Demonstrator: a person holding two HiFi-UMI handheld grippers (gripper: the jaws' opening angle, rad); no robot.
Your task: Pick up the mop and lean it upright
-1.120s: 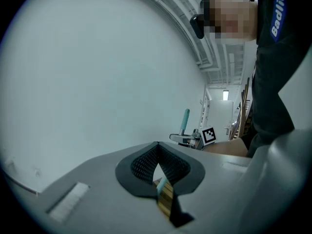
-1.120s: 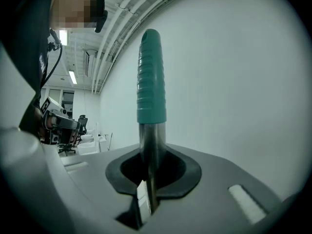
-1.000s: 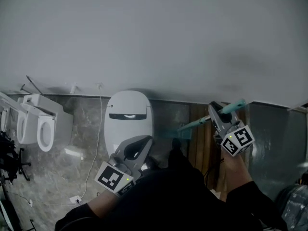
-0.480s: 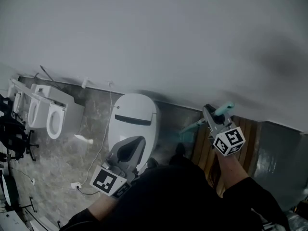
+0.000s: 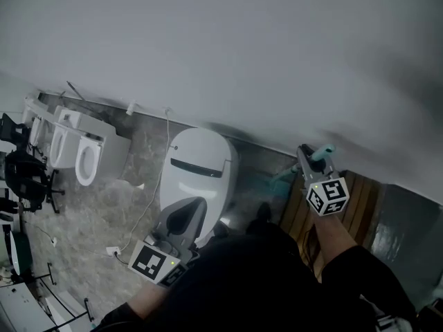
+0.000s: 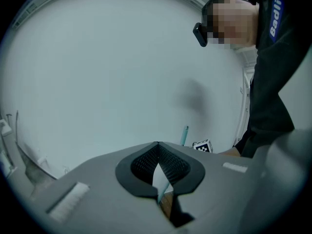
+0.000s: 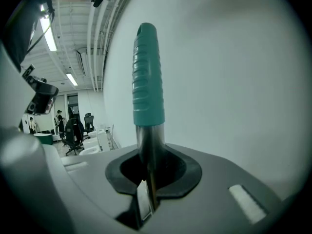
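Leaning is in hand: the mop, held up near the wall, is clenched below its teal grip by the right tool. The left tool seems closed on nothing. Next, the handle must be eased against the wall, then released.

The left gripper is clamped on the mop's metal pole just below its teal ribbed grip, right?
No, the right gripper is clamped on the mop's metal pole just below its teal ribbed grip; the right gripper view shows it.

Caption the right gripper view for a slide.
The right gripper clamps the mop on its metal pole, just below the teal grip, beside a white wall.
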